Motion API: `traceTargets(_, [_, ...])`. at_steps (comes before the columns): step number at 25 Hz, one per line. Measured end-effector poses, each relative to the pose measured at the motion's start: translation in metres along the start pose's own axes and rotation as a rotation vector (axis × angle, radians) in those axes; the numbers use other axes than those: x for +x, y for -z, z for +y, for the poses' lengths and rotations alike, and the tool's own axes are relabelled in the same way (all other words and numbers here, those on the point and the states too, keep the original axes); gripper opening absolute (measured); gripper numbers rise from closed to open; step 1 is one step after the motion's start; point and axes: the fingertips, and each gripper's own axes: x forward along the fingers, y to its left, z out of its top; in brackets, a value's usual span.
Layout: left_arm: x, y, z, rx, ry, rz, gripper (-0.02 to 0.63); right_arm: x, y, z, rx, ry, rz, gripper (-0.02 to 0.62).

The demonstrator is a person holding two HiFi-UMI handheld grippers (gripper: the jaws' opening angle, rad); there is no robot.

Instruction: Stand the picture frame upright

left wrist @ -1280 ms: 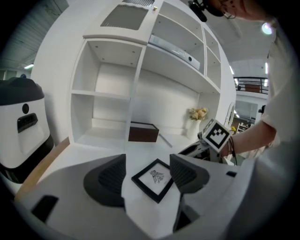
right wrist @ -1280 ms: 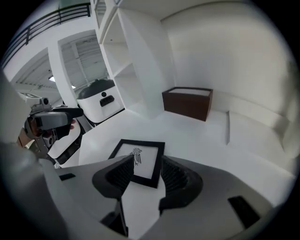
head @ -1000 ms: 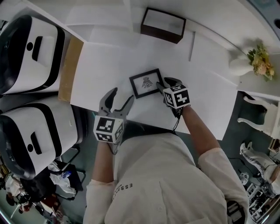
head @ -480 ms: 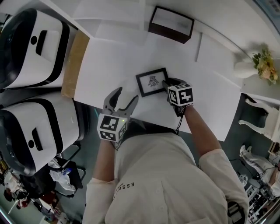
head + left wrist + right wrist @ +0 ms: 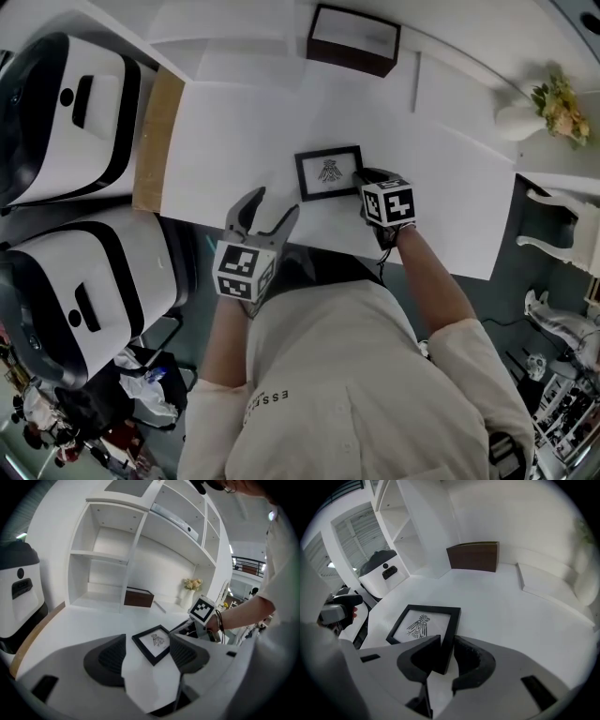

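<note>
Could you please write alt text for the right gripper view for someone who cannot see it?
The right tongs have just been closing on the near corner of a black rectangular picture frame with a bird drawing, lying flat on a white tabletop. A dark brown box stands behind.

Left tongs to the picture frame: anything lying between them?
Nothing: only bare white table between the left tongs and the picture frame, clearest in the head view.

head: steeply down on table (image 5: 450, 187) | left gripper view: low, farther | right: close | 3 share picture frame (image 5: 329, 172)
</note>
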Motion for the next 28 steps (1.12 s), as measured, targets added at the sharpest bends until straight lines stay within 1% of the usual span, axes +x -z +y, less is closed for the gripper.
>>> traceTargets(8, [-0.019,0.028,-0.007,0.014,0.039,0.046,0.291,-0.013,0.030,0.016,0.037,0.036,-0.015,0.098])
traceTargets(13, [-0.035,0.039,-0.009,0.025,0.054,0.052,0.290,-0.020,0.044,0.026,0.059,0.061,-0.027,0.098])
traceTargets(19, [-0.052,0.055,-0.011,-0.016,0.073,0.056,0.291,-0.028,0.066,0.048,0.065,0.082,-0.024,0.097])
traceTargets(24, [-0.062,0.078,-0.016,-0.032,0.097,0.085,0.291,-0.034,0.083,0.062,0.074,0.091,-0.028,0.097])
traceTargets(28, [-0.065,0.096,-0.023,-0.084,0.134,0.088,0.290,-0.039,0.097,0.067,0.089,0.109,-0.034,0.097])
